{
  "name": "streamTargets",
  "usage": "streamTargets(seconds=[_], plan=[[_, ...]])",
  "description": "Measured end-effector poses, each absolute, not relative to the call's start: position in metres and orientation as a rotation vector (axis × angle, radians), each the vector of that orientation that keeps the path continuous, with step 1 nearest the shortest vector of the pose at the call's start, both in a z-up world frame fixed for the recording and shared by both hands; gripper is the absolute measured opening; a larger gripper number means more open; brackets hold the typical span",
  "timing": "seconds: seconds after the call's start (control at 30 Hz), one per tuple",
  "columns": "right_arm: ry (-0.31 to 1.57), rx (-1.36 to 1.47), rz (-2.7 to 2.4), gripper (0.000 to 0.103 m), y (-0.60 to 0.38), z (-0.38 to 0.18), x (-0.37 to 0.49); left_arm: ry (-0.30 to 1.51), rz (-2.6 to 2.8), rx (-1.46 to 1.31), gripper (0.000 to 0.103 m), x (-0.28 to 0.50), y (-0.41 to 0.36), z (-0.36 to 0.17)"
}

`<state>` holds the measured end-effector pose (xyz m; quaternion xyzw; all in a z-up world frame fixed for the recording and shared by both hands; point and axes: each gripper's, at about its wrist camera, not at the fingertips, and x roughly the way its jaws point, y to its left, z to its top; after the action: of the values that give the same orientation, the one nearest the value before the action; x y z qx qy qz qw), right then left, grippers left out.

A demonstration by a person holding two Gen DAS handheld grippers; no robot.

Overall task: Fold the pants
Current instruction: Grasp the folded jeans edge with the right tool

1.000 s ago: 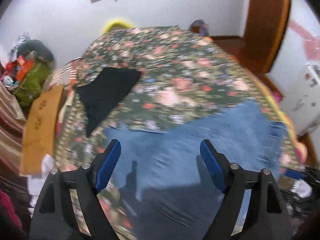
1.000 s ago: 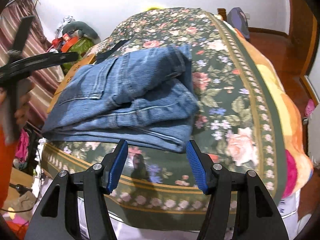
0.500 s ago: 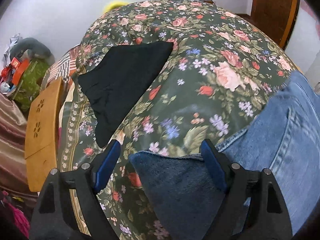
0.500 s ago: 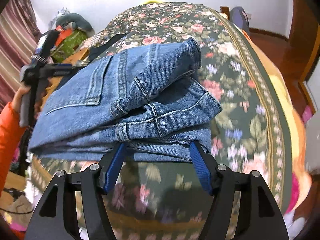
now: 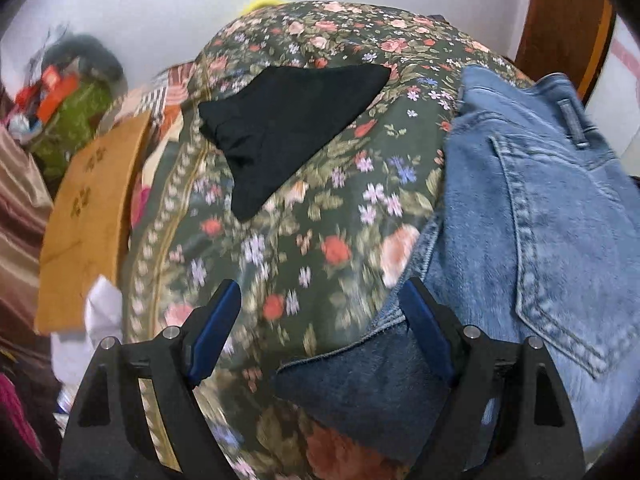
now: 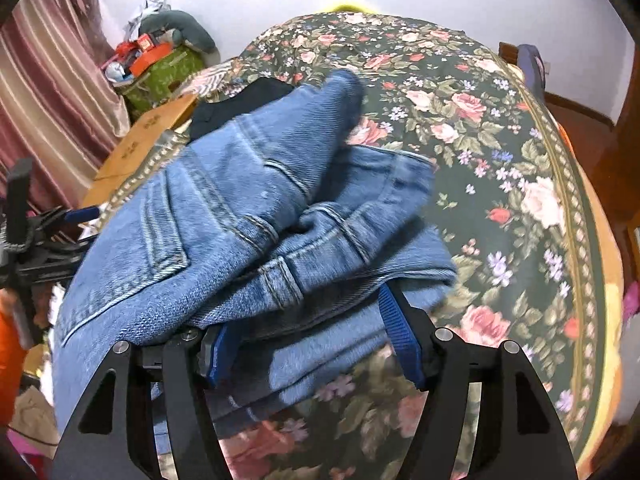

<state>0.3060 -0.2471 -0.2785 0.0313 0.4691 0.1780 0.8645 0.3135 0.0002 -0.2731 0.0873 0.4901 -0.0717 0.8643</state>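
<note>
We are over a bed (image 6: 500,128) spread with a dark green, rose-printed quilt, white wall behind it and clutter heaped at its far left. The jeans (image 6: 248,216) lie on the near part of the bed, already folded into a thick, layered bundle of stiff blue denim, back pocket and stitched seams uppermost. Beyond the jeans, toward the wall, lies a flat black garment (image 5: 288,120). Our right tongs (image 6: 316,344) are nearer: they sit at the jeans' near edge, jaws partly apart with the lower denim layers between them, though we cannot tell whether the pads actually press the cloth. Our left tongs (image 5: 324,332) stand wide apart at the jeans' left side, one blue finger against the bundle's edge, a dark denim corner between the jaws, nothing gripped. The bundle's long axis runs across from the right tongs, so we judge the next move is a squaring or shifting of the stack.
</note>
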Motion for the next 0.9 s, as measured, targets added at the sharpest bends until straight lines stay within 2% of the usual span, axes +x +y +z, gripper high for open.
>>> streamTargets(seconds=[0.17,0.57,0.73,0.9], plan=[[0.987,-0.001,0.313,0.063,-0.258,-0.271,0.285,1.032,-0.163,0.144,0.083,0.288,-0.01,-0.267],[0.902,0.057,0.354,0.063,-0.273,-0.225,0.203,0.995,-0.255,0.141,0.082,0.224,-0.076,-0.247],[0.921,0.032,0.371,0.063,-0.263,-0.243,0.182,0.95,-0.2,0.218,0.082,0.211,-0.097,-0.242],[0.977,0.082,0.366,0.061,-0.266,-0.272,0.177,0.961,-0.225,0.177,0.082,0.214,-0.091,-0.232]])
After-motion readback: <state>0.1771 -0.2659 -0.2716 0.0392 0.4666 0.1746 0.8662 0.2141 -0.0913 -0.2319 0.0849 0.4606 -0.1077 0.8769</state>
